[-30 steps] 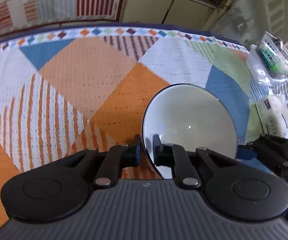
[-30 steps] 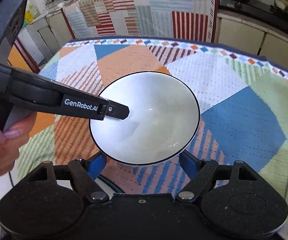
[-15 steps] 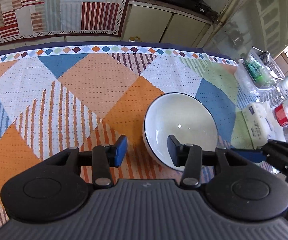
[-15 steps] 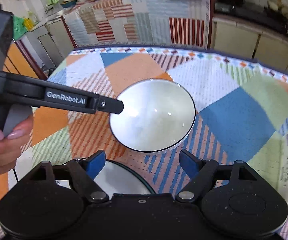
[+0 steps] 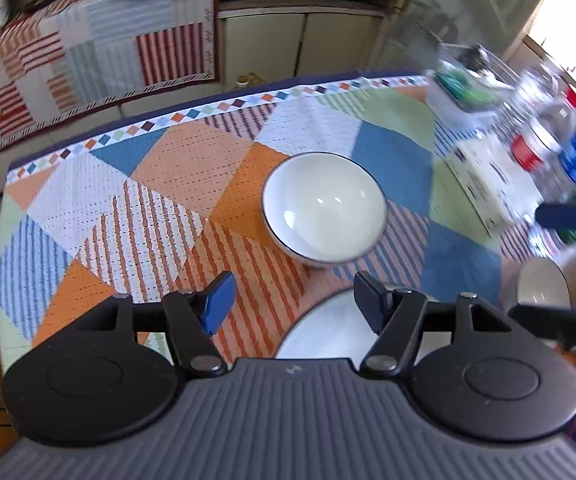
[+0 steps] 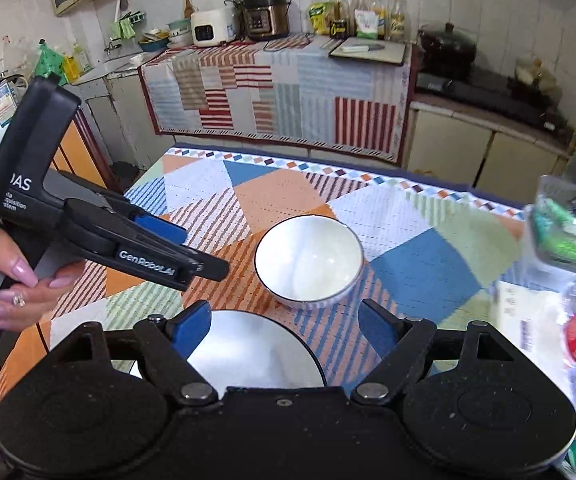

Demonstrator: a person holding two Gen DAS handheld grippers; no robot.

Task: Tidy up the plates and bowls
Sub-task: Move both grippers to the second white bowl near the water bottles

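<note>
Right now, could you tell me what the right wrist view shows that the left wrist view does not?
Only the right wrist view shows the person's hand holding the left gripper from the side, and the counter appliances. Only the left wrist view shows a second small bowl at the right edge and the red- and blue-labelled bottles. Both show the white bowl upright on the patchwork tablecloth, the plate nearer the cameras, and open, empty jaws.
</note>
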